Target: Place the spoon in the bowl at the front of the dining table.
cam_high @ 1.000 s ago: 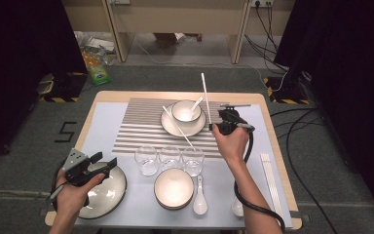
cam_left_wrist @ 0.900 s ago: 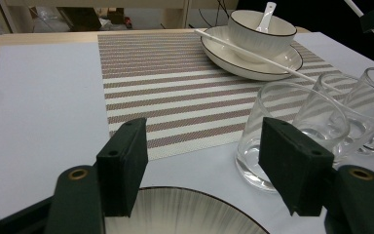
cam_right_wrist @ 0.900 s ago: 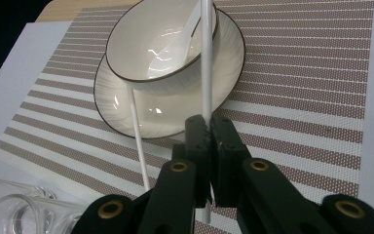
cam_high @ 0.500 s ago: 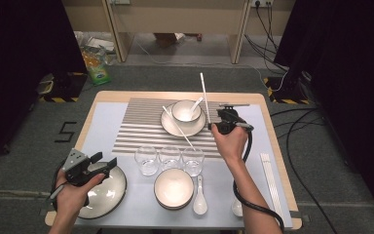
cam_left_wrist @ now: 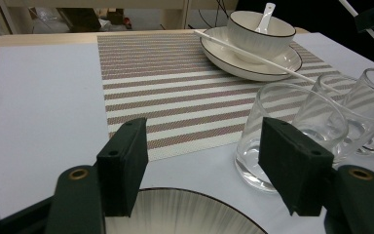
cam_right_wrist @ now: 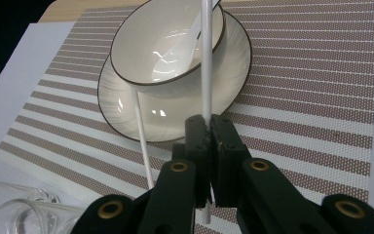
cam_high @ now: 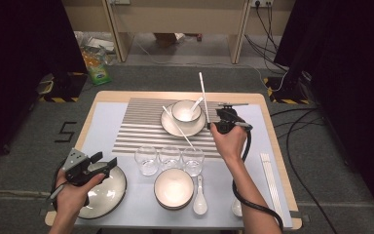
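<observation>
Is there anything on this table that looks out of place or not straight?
One white chopstick lies askew, leaning on the plate under the bowl, its lower end reaching toward the glasses. Its partner is clamped in the right gripper. Nothing looks spilled or broken.

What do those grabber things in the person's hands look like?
Each has two black jaws with flat dark pads and brass-coloured rivets. The left gripper carries a grey three-cornered plate on top. A black cable trails from the right gripper along the forearm. No sleeves reach the forearms.
</observation>
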